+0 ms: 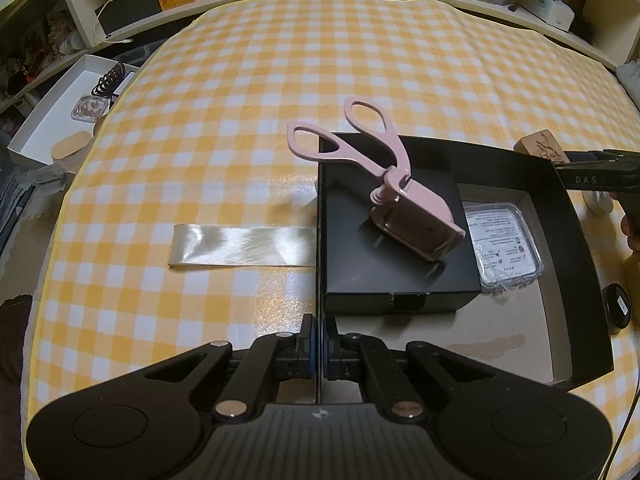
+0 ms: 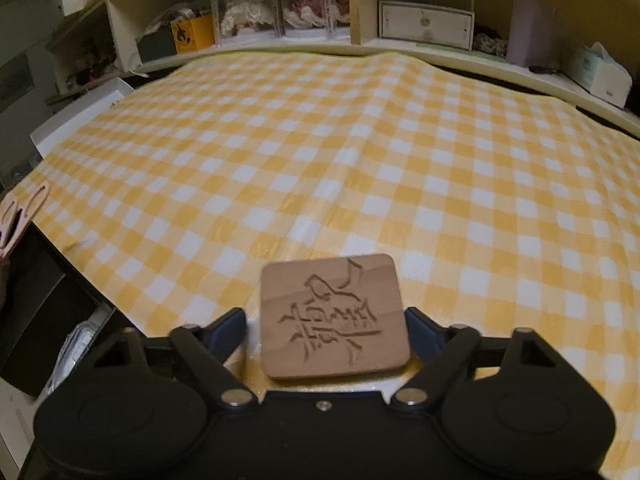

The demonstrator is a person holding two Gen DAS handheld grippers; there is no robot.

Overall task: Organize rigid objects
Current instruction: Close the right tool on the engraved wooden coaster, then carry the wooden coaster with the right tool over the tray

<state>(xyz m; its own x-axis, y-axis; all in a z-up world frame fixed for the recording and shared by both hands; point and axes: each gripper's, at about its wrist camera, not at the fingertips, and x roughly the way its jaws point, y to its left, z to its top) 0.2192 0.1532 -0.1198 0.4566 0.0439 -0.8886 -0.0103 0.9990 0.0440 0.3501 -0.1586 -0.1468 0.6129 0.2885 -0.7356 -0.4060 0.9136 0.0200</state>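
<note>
A black open box (image 1: 576, 240) lies on the yellow checked cloth. Inside it a pink scissor-handled tool (image 1: 384, 184) rests on a smaller black box (image 1: 360, 264), with a clear plastic packet (image 1: 504, 248) beside it. My left gripper (image 1: 319, 344) is shut on the box's left wall near the front corner. My right gripper (image 2: 326, 328) is shut on a carved wooden block (image 2: 334, 316) and holds it above the cloth; the block also shows in the left wrist view (image 1: 540, 146), just beyond the box's far right corner.
A cream ribbon strip (image 1: 244, 246) lies left of the box. A white tray (image 1: 36, 136) with small items sits off the cloth's left edge. A small black round jar (image 1: 618, 306) sits right of the box. Shelves (image 2: 424, 20) line the back.
</note>
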